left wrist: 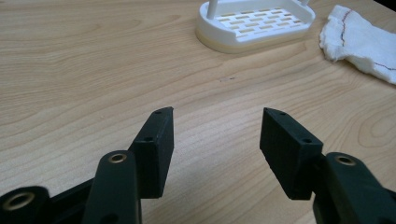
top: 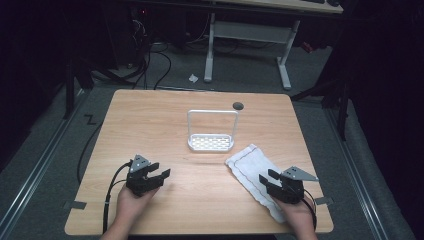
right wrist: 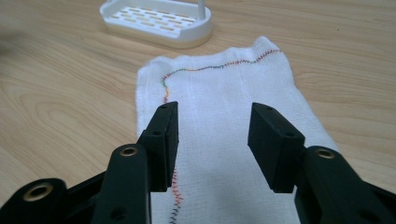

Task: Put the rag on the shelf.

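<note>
A white cloth [top: 252, 172] with coloured stitching lies flat on the wooden table [top: 165, 115], at the right front. My right gripper [top: 266, 178] hovers open over the cloth's [right wrist: 219, 88] near half, jaws apart with nothing between them [right wrist: 212, 114]. A white slotted rack [top: 212, 141] with a tall wire handle stands near the table's middle. My left gripper [top: 161, 170] is open at the left front over bare wood [left wrist: 217, 116], pointing toward the rack [left wrist: 254, 23], with the cloth's end [left wrist: 359, 42] at the far right of its view.
A small dark round grommet [top: 238, 105] sits in the table near the back edge. Cables trail from both grippers off the front edge. Beyond the table stand a white desk frame [top: 247, 45] and floor cables.
</note>
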`<state>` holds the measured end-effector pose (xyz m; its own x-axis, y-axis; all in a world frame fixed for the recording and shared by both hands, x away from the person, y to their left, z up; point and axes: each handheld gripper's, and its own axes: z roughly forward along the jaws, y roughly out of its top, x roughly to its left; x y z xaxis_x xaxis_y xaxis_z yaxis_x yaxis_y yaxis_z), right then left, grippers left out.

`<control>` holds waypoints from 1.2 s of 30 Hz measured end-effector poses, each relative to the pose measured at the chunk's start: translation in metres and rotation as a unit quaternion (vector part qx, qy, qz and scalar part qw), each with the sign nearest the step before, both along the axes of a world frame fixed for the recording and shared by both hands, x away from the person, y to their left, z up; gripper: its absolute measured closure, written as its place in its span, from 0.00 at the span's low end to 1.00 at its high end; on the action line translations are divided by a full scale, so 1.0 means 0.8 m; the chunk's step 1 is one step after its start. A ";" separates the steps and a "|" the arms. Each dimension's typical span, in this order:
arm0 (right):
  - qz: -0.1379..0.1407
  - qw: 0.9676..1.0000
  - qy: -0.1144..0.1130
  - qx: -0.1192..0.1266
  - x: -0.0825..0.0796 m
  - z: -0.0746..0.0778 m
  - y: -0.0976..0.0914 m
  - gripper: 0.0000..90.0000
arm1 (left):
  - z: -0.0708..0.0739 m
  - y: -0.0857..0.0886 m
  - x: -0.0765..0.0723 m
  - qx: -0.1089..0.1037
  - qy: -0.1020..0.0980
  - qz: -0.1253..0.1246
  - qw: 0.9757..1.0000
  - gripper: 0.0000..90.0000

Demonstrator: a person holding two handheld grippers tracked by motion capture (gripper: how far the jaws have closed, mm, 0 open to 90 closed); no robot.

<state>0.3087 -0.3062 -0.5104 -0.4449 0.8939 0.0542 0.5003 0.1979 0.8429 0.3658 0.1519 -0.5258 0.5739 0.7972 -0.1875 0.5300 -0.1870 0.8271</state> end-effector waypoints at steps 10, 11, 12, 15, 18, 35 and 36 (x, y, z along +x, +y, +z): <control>-0.015 0.999 0.017 -0.025 0.014 -0.008 -0.022 0.72 | -0.005 -0.007 0.004 0.011 0.008 0.001 1.000 0.47; -0.016 0.999 0.024 -0.024 0.016 -0.008 -0.023 0.79 | -0.006 -0.008 0.003 0.013 0.006 0.000 1.000 0.47; -0.015 0.999 0.031 -0.030 0.019 -0.009 -0.024 0.85 | -0.006 -0.008 0.003 0.013 0.004 0.001 1.000 0.47; -0.010 0.998 0.058 -0.037 0.032 -0.010 -0.019 1.00 | -0.008 -0.007 0.003 0.012 0.004 0.010 1.000 0.47; -0.001 0.995 0.075 -0.058 0.037 -0.015 -0.011 1.00 | -0.009 -0.006 0.004 0.004 0.006 0.014 1.000 0.47; 0.112 0.988 0.087 -0.067 0.005 -0.023 0.072 1.00 | -0.006 -0.009 0.000 -0.010 0.008 -0.002 1.000 0.51; 0.118 0.987 0.087 -0.067 0.005 -0.024 0.077 1.00 | -0.006 -0.011 -0.002 -0.012 0.012 -0.010 1.000 0.55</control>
<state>0.3125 -0.2447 -0.5292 -0.6358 0.7710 0.0364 0.5616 0.4297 0.7070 0.3645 0.1429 -0.5303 0.5852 0.7803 -0.2206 0.5458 -0.1778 0.8188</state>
